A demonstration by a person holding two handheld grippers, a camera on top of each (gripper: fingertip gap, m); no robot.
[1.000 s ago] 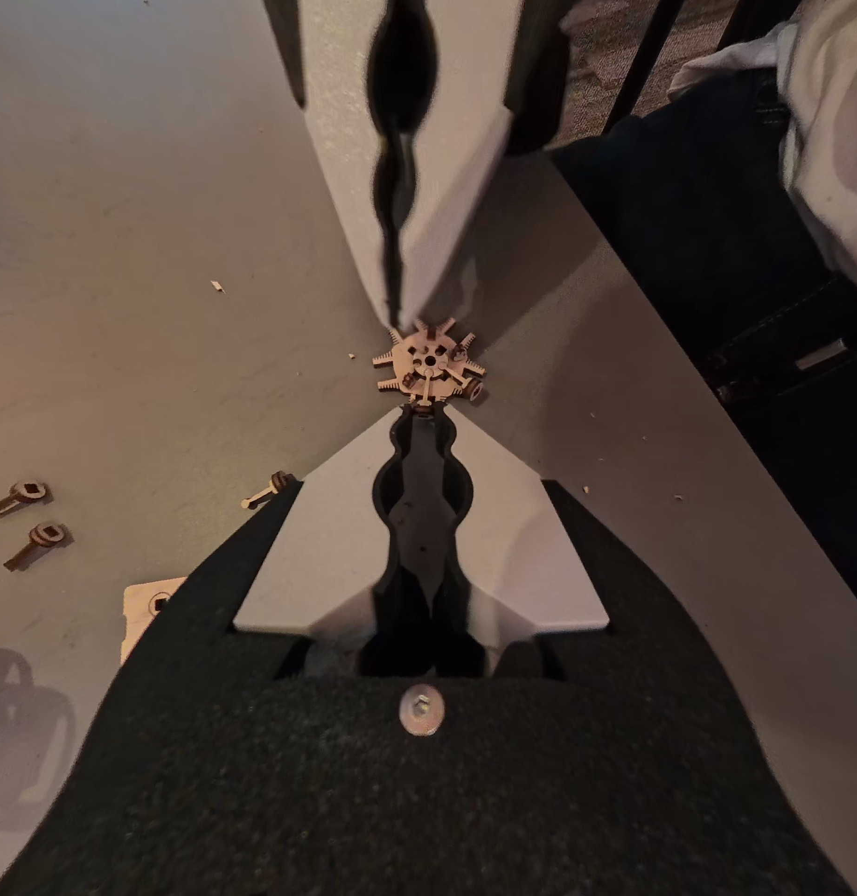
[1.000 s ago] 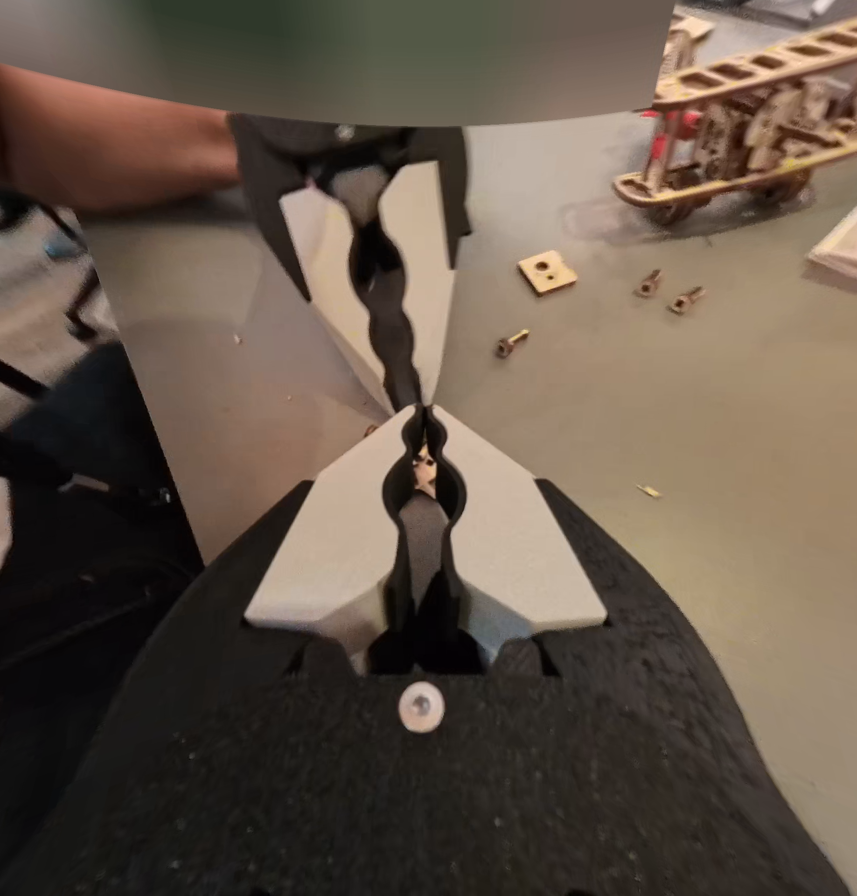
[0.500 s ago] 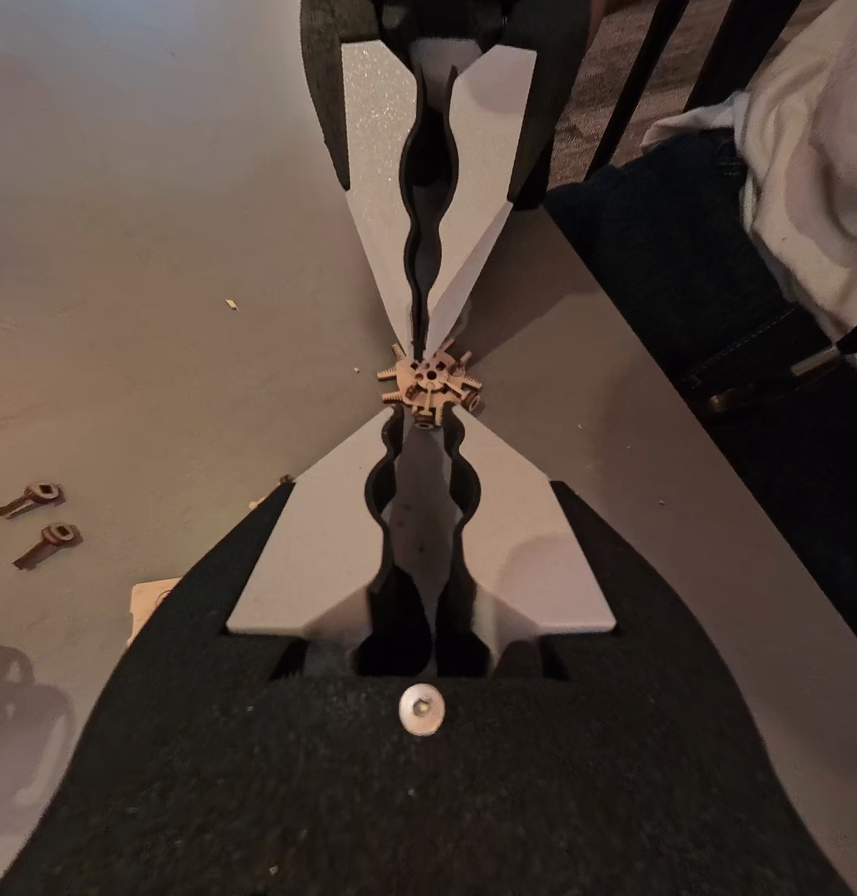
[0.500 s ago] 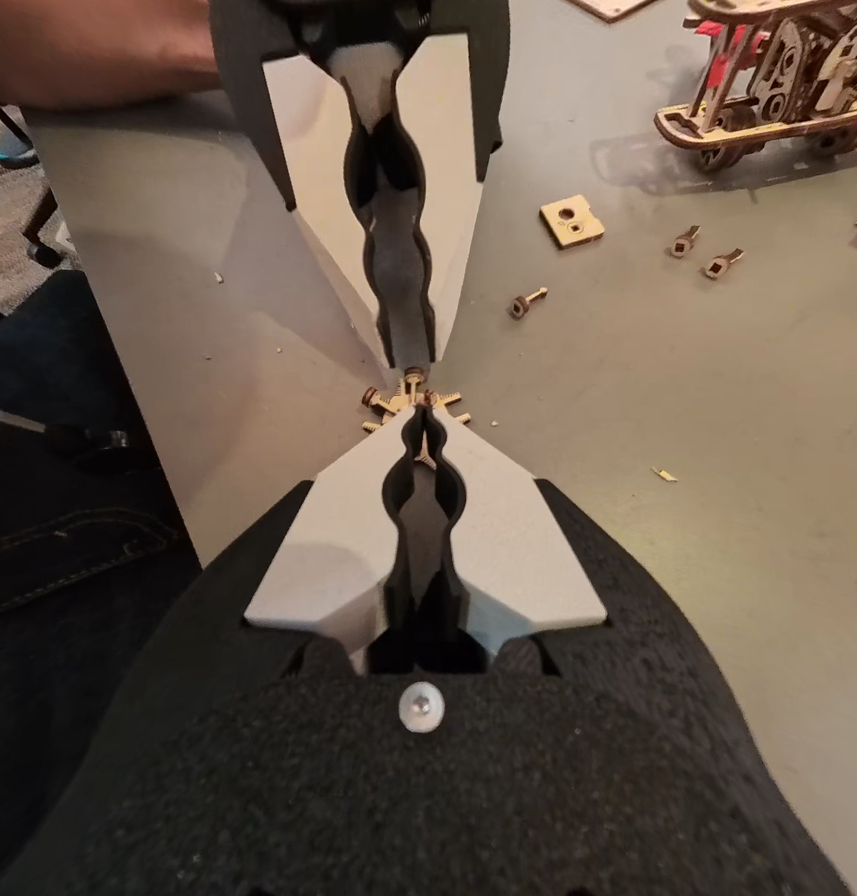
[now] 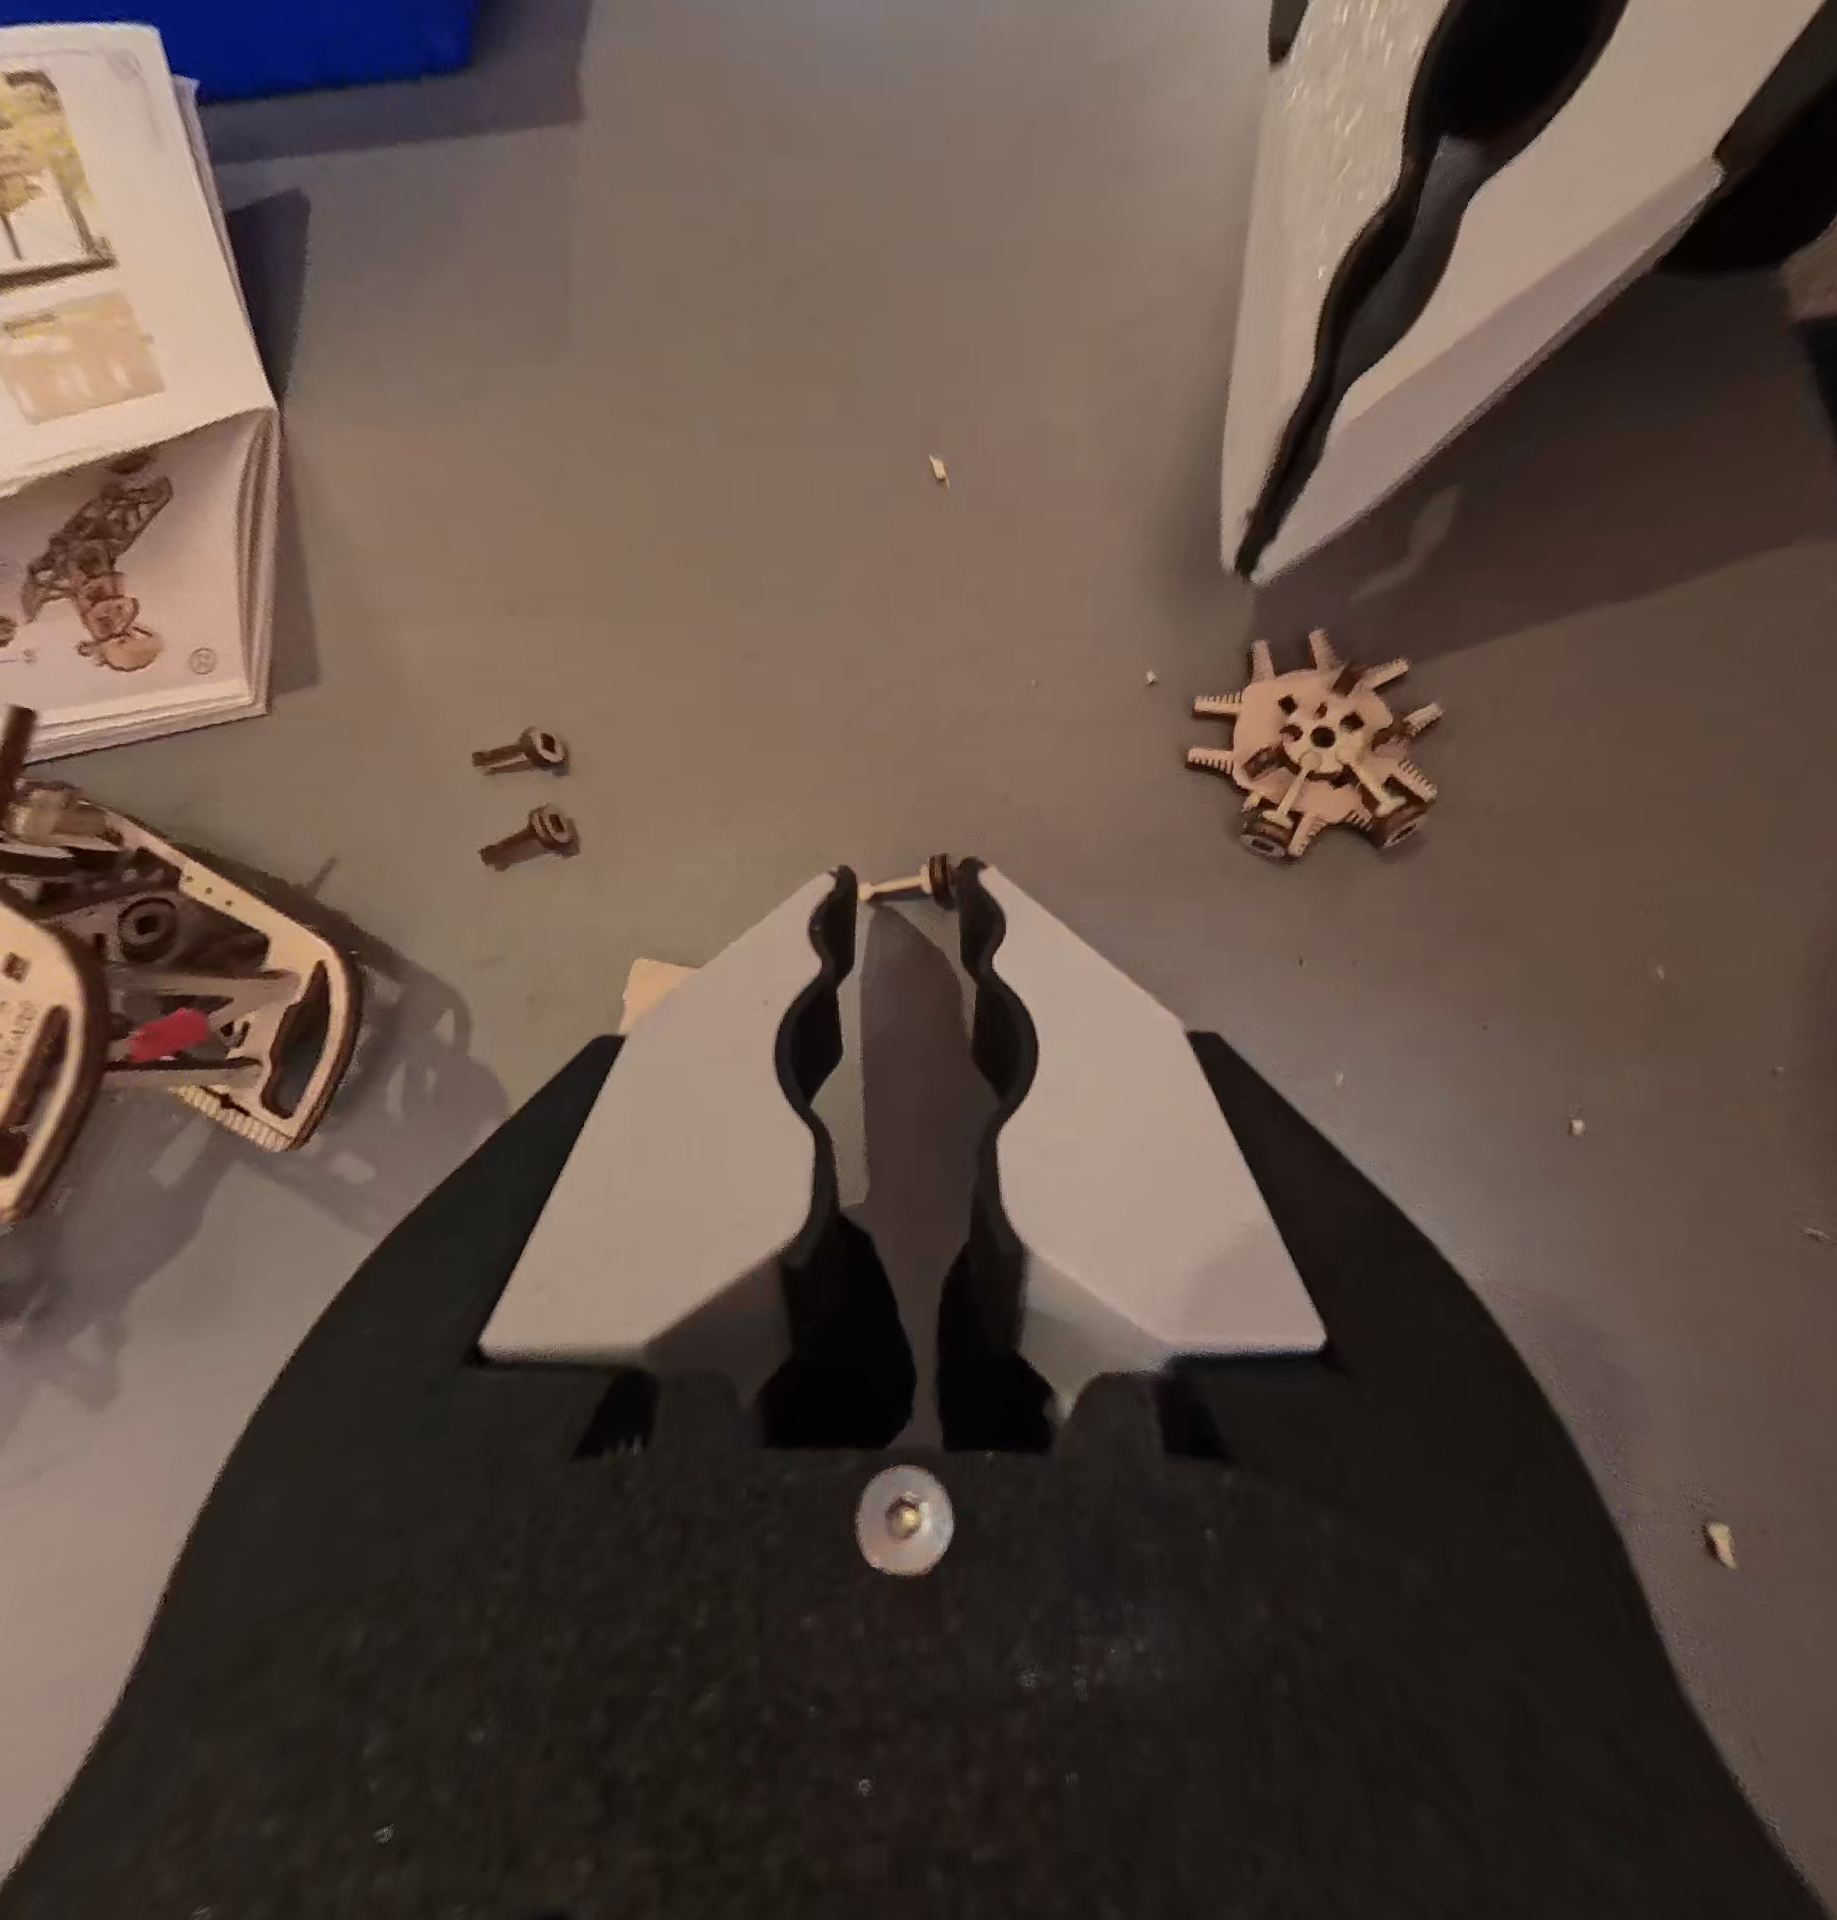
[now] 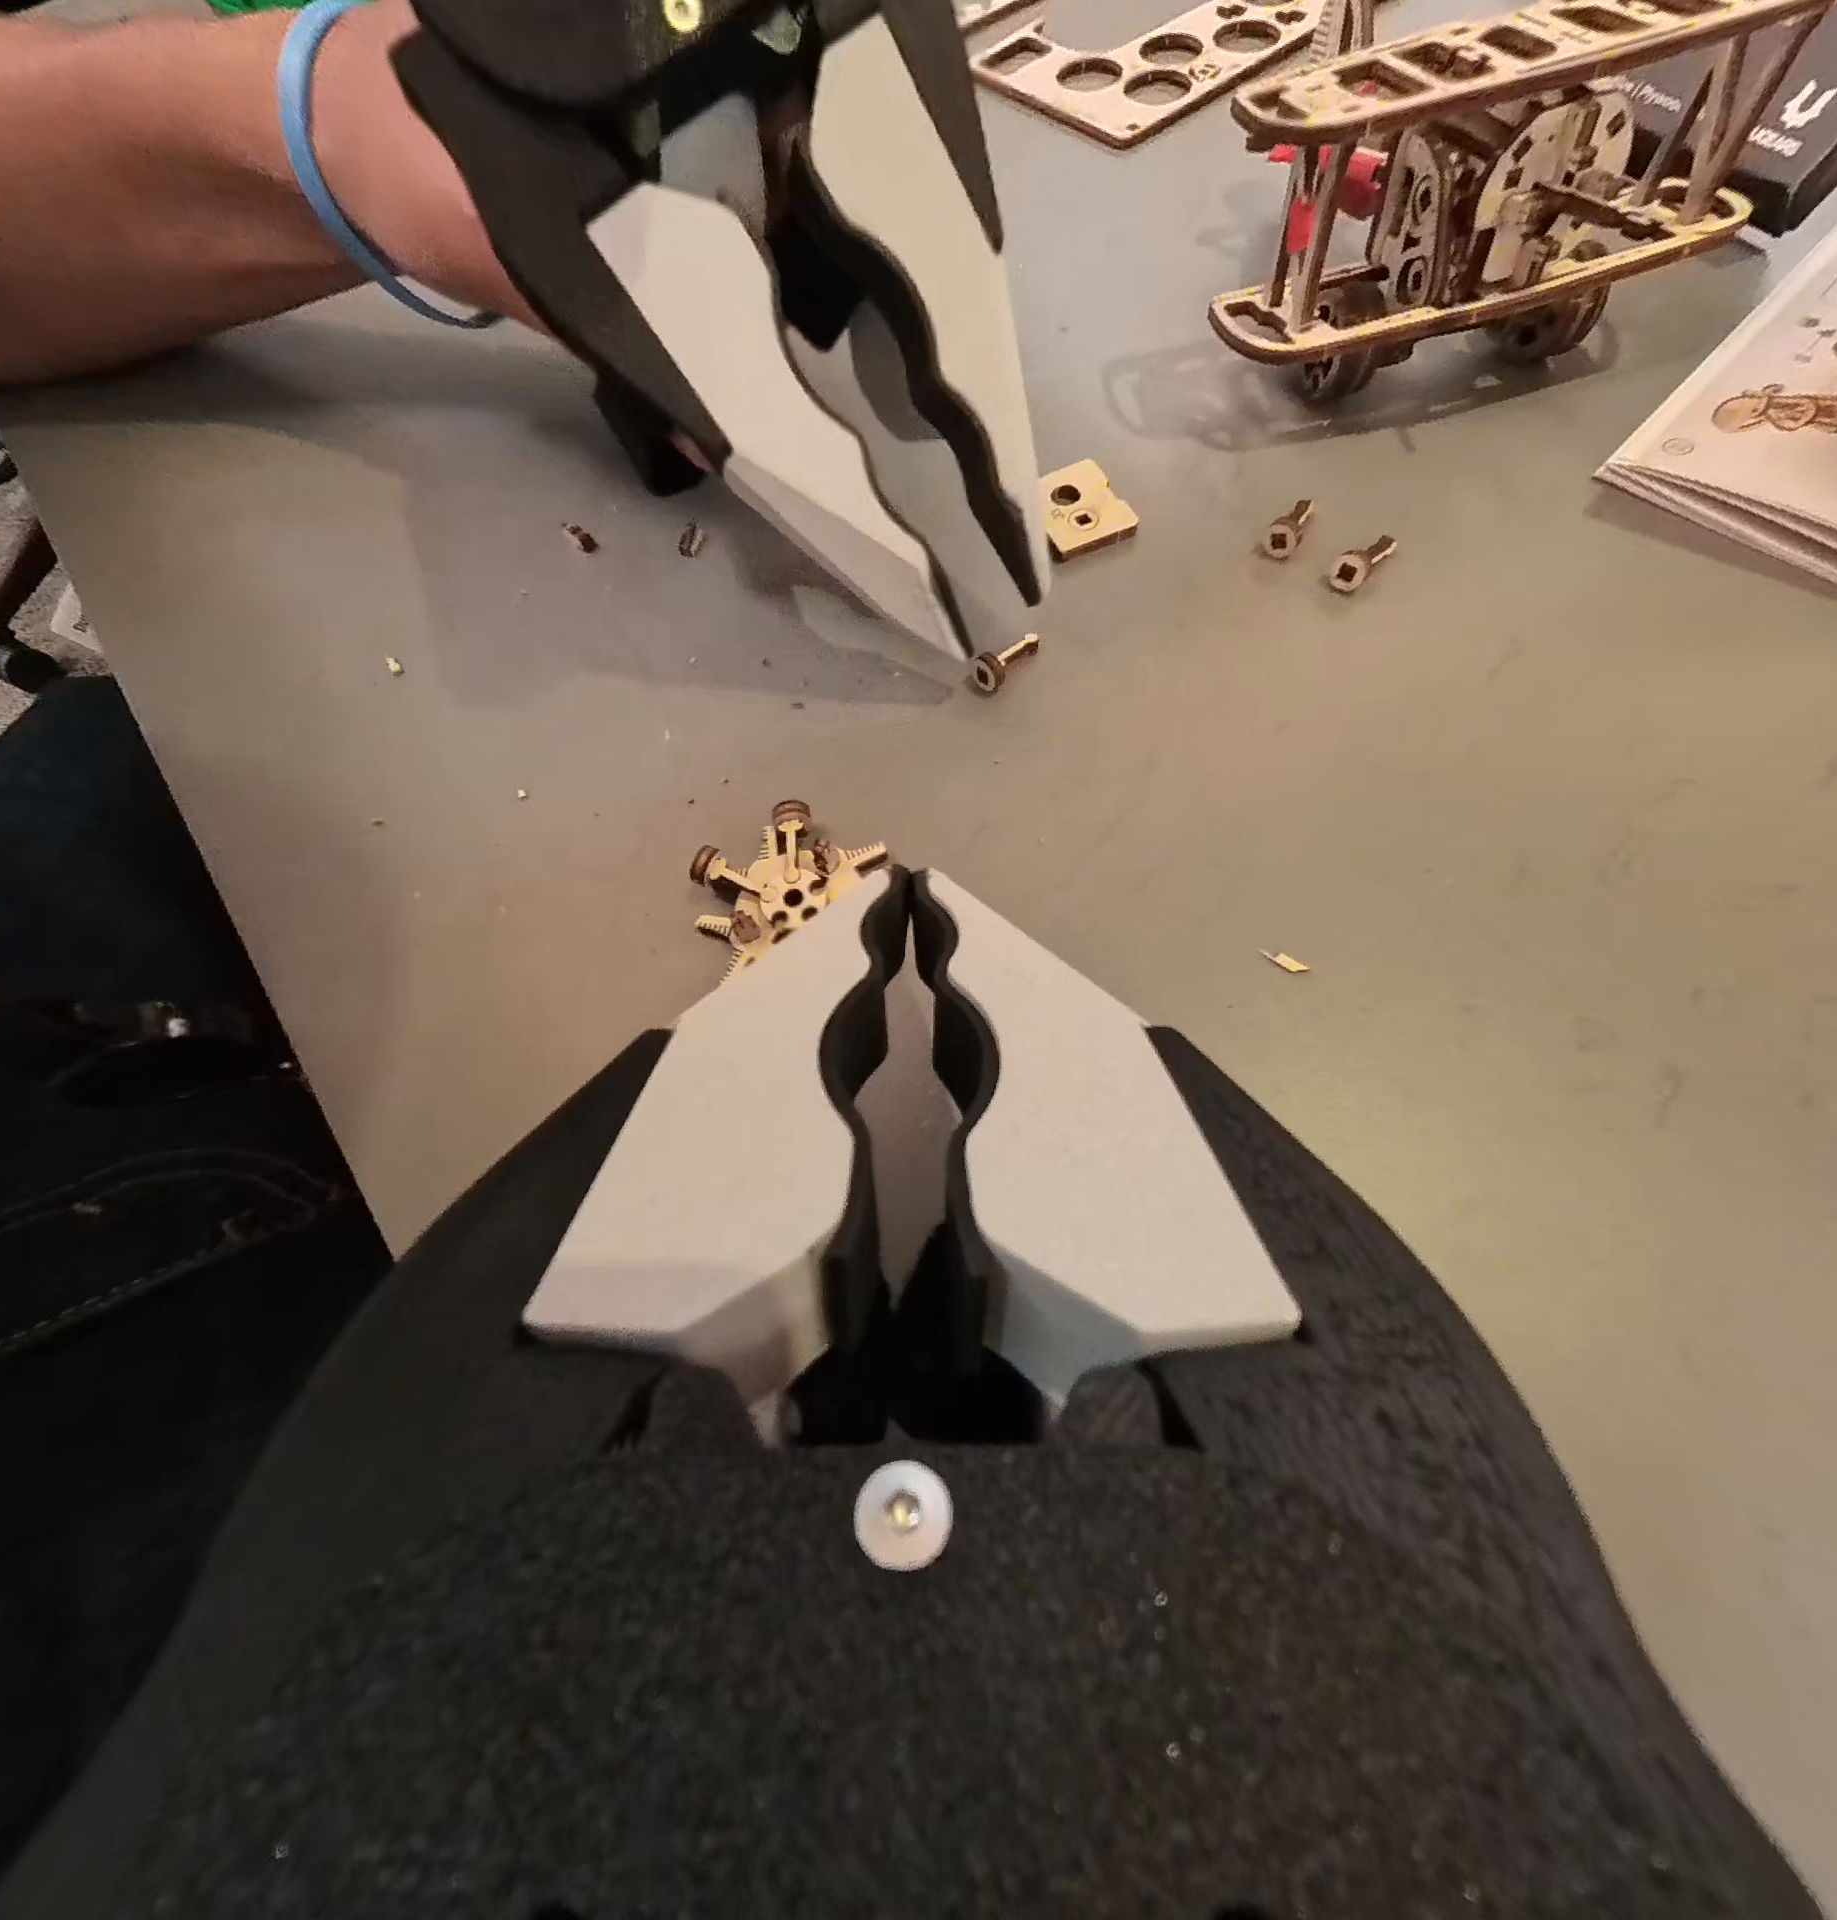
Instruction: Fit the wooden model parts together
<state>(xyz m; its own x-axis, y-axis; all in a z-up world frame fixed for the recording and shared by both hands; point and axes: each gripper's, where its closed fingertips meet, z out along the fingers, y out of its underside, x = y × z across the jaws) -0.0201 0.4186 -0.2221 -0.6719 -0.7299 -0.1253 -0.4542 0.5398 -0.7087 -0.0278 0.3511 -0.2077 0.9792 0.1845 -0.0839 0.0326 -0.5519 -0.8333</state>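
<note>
Landmark: toothed wooden hub (image 5: 1314, 750), a round disc with radiating comb-like spokes and small pegs, lying flat on the grey table (image 5: 789, 416).
Left gripper (image 5: 906, 883): well apart from the hub, its tips low over the table; jaws parted by a narrow gap, nothing clamped. Seen from the right wrist view (image 6: 997, 623) it leans steeply down.
Loose peg (image 5: 919, 881): small wooden pin with a dark ring head, lying on the table across the left gripper's tips, beyond the hub from the person; whether it touches a finger cannot be told.
Right gripper (image 6: 909, 883): tips almost together with only a slit between, holding nothing; just beside the hub, hiding part of the disc in its own view. From the left wrist view (image 5: 1252, 561) it hovers a little past the hub.
Two spare pegs (image 5: 524, 795): side by side, far from the hub, past the left gripper.
Square wooden plate (image 6: 1087, 511): with holes, behind the left gripper's fingers.
Wooden biplane model (image 6: 1465, 197): assembled, standing at the far side of the table from the hub.
Instruction booklet (image 5: 93, 416): open, beside the biplane.
Cut-out wooden sheet (image 6: 1132, 62): at the table's far edge.
Person's forearm (image 6: 166, 208): with a blue wristband, behind the left gripper.
</note>
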